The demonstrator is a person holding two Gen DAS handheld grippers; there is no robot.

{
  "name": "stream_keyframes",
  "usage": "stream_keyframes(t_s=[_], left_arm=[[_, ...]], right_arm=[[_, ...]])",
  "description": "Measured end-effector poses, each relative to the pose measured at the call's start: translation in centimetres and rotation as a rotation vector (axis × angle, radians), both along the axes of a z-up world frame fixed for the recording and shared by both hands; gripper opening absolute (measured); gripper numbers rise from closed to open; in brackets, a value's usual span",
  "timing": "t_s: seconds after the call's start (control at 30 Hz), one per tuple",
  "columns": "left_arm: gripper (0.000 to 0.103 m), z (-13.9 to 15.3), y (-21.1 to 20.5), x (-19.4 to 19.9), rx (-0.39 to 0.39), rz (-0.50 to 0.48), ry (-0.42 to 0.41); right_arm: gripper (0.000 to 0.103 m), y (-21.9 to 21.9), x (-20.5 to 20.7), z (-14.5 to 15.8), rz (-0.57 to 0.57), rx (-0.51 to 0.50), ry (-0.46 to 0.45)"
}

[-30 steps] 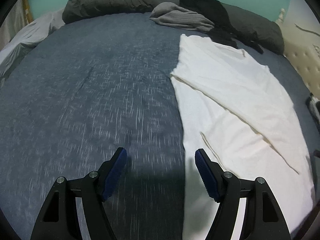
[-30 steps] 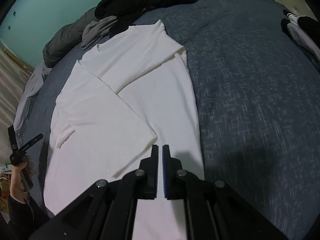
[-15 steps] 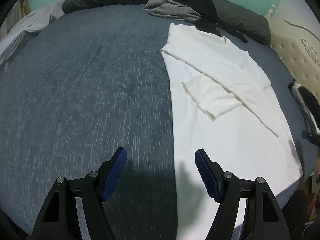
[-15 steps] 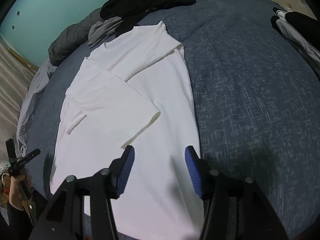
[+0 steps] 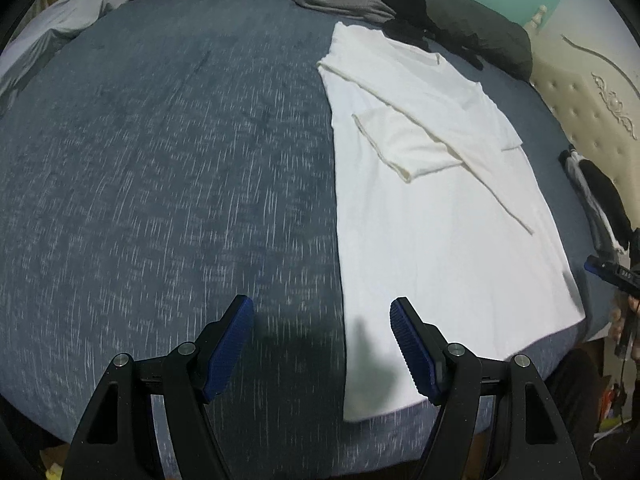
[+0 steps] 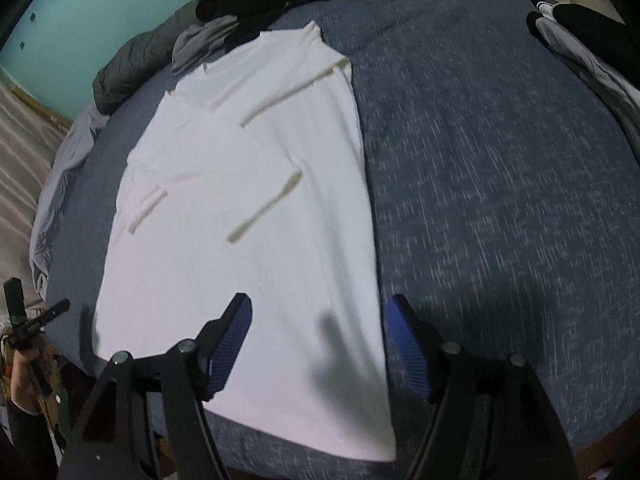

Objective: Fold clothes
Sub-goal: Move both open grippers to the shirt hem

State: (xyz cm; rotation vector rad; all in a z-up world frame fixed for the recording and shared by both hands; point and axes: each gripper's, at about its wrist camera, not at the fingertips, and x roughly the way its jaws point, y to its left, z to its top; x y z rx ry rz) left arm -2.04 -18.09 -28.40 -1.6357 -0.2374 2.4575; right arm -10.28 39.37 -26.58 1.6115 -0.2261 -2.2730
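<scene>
Both tongs gape wide, gripping nothing — left tongs (image 5: 322,344) hang over the shirt's long edge, right tongs (image 6: 318,344) above its hem; white T-shirt (image 5: 432,216) lies flat on the bed (image 5: 160,152), sleeves folded inward, centre-right of frame — likely ready for a lengthwise fold

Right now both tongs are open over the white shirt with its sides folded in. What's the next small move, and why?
Probably lower both tongs to the shirt's near hem, since the left tongs and right tongs are open and empty above it, and the sleeves look folded in, leaving the bottom-up fold.
</scene>
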Motion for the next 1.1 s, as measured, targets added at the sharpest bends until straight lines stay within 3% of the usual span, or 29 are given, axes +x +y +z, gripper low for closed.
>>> stream_keyframes(t_s=[0.37,1.1], left_arm=[[0.075,-0.8,1.5,2.4,-0.005,-0.055,-0.059],[0.075,-3.1,2.7,3.5,0.025,-0.08,-0.126]], right_arm=[[0.071,1.1,2.9,-0.5,0.053,0.027,-0.04],[0.071,4.3,5.3,-1.7,-0.009,0.009,-0.075]])
